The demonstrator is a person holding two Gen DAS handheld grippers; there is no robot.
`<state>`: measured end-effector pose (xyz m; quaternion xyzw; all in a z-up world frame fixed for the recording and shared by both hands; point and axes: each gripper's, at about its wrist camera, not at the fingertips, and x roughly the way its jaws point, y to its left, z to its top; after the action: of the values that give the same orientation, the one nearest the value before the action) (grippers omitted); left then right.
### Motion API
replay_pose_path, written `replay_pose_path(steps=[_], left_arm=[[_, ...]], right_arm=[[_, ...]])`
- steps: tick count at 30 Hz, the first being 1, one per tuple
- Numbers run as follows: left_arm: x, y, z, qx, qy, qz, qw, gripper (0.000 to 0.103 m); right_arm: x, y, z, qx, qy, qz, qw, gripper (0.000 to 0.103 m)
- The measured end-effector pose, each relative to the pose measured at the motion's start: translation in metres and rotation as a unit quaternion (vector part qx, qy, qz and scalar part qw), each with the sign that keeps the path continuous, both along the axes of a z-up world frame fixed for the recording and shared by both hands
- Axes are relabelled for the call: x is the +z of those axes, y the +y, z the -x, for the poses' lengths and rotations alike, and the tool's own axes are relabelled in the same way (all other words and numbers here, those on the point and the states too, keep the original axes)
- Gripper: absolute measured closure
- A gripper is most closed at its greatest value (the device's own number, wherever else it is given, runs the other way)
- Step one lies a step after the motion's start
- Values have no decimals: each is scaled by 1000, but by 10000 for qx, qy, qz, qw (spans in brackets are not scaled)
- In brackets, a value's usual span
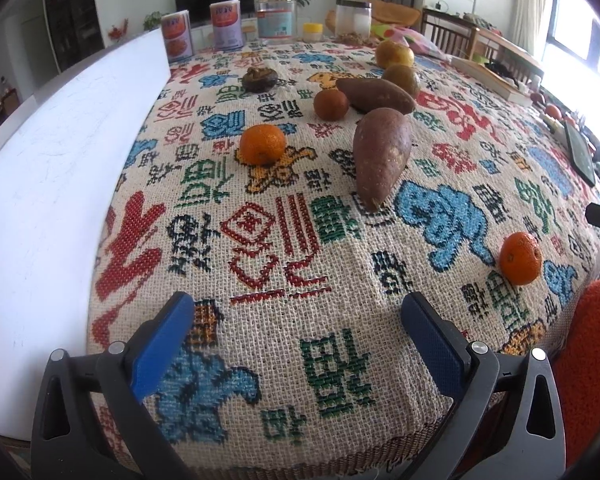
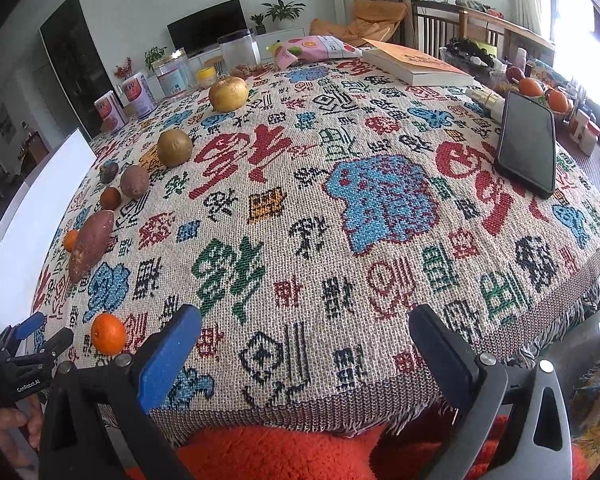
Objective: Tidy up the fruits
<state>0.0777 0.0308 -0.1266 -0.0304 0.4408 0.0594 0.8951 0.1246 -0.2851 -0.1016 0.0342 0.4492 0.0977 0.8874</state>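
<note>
Fruits lie on a patterned tablecloth (image 1: 300, 240). In the left wrist view an orange tangerine (image 1: 262, 144) sits mid-table, another tangerine (image 1: 520, 258) near the right edge, a sweet potato (image 1: 380, 156) and a second one (image 1: 374, 95) behind it, a dark small orange (image 1: 331, 105), a mangosteen (image 1: 259, 78), a brownish pear (image 1: 402, 79) and a yellow apple (image 1: 394, 54). My left gripper (image 1: 300, 316) is open and empty above the near cloth. My right gripper (image 2: 304, 332) is open and empty at the table's front edge; the near tangerine (image 2: 108, 334) lies to its left.
A white board (image 1: 60, 160) stands along the left edge. Cans (image 1: 176, 36) and jars (image 1: 276, 16) stand at the back. A phone (image 2: 528, 148), a book (image 2: 416, 64) and a snack bag (image 2: 316, 48) lie to the right. An orange cushion (image 2: 280, 456) is below the front edge.
</note>
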Motion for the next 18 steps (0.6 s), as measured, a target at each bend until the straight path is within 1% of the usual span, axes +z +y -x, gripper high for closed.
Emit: replay_pose_path(steps=[18], left_arm=[[0, 0, 0, -3, 1, -2, 10000, 1]], right_arm=[[1, -1, 1, -21, -5, 34, 10000, 0]])
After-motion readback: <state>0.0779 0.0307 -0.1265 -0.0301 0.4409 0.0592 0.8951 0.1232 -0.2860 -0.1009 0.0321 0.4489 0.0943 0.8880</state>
